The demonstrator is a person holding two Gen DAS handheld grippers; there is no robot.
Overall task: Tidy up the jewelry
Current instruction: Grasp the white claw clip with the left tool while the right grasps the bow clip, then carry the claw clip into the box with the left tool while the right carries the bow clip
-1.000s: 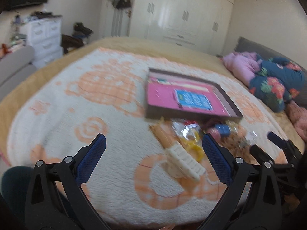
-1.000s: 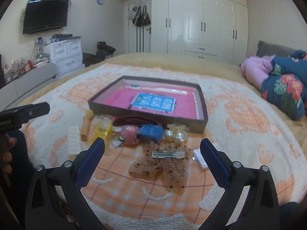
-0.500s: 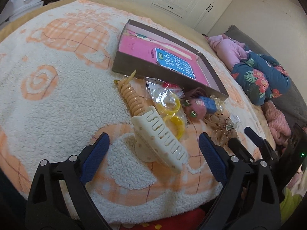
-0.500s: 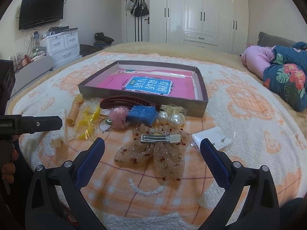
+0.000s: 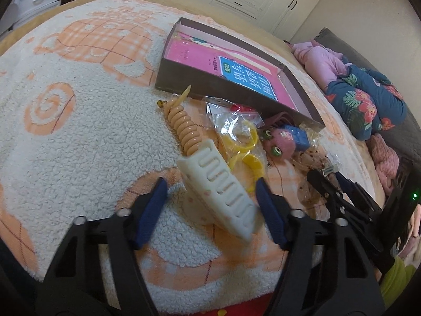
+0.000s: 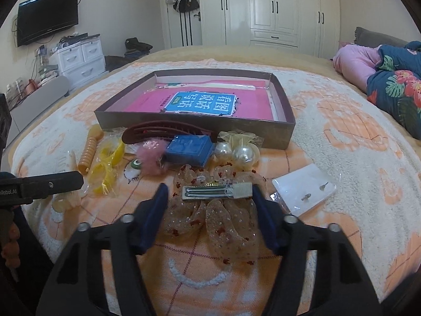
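A brown box [image 6: 279, 131] with a pink book inside lies on the bed, also in the left wrist view [image 5: 236, 89]. Hair accessories lie in front of it. My left gripper [image 5: 211, 196] is open, its jaws on either side of a cream claw clip [image 5: 218, 189] without touching it. My right gripper [image 6: 209, 197] is open, its jaws around a sequinned bow clip [image 6: 215, 202] with a metal clasp. An orange spiral clip [image 5: 184, 129], a yellow bagged item [image 5: 242, 142], a pink fuzzy clip [image 6: 151, 158], a blue box [image 6: 190, 148] and pearl pieces [image 6: 238, 154] lie nearby.
A white earring card [image 6: 305, 187] lies right of the bow. A dark red hair comb [image 6: 163, 131] leans at the box's front. Pillows and a floral quilt [image 6: 394, 89] lie at the right. The bed's front edge [image 5: 184, 297] is just below my grippers.
Both grippers have come lower and closer to the items, and their jaws have narrowed. The left now straddles the cream claw clip, the right the bow clip.
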